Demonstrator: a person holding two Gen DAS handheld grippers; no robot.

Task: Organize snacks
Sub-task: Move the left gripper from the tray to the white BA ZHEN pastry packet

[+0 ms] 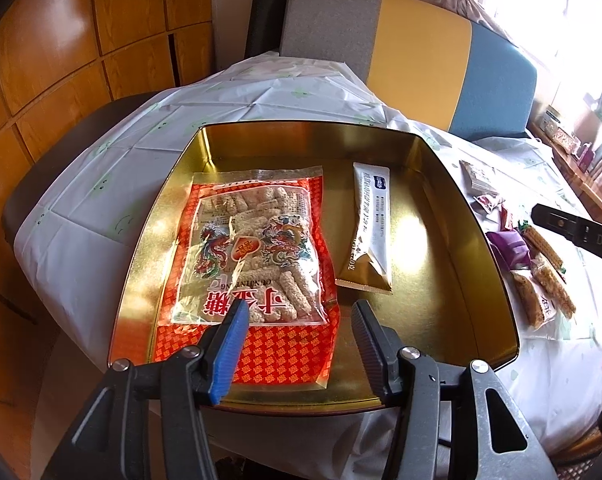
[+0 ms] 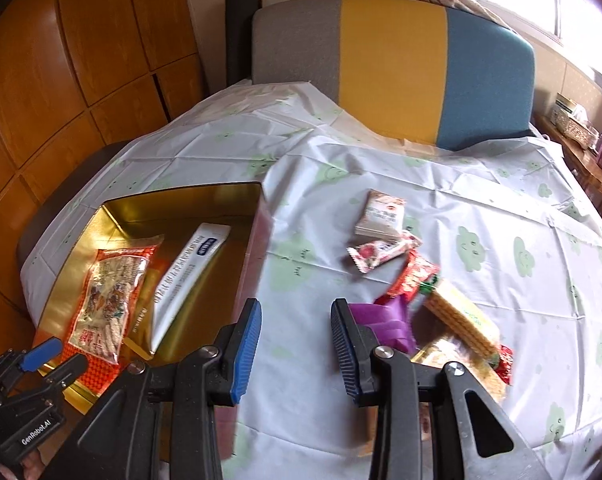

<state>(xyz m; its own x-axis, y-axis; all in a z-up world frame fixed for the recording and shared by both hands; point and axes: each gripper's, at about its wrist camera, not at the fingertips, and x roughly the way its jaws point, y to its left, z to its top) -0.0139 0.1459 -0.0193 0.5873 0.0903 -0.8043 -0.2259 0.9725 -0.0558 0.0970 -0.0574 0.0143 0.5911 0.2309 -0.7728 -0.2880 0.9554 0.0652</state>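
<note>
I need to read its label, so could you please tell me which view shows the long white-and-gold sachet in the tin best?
The left wrist view: the white-and-gold sachet lies unobstructed and sharp in the gold tin. The right wrist view shows it foreshortened and motion-blurred.

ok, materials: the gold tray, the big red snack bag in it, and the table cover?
Gold tray: looks like thin sheet metal, glossy gold finish; its walls mirror the contents.
Red snack bag: clear plastic film with red print; glare and wrinkles, sticks visible through the window.
Table cover: probably thin plastic sheeting, white with green prints; sharp fold creases and a slight sheen.
</note>
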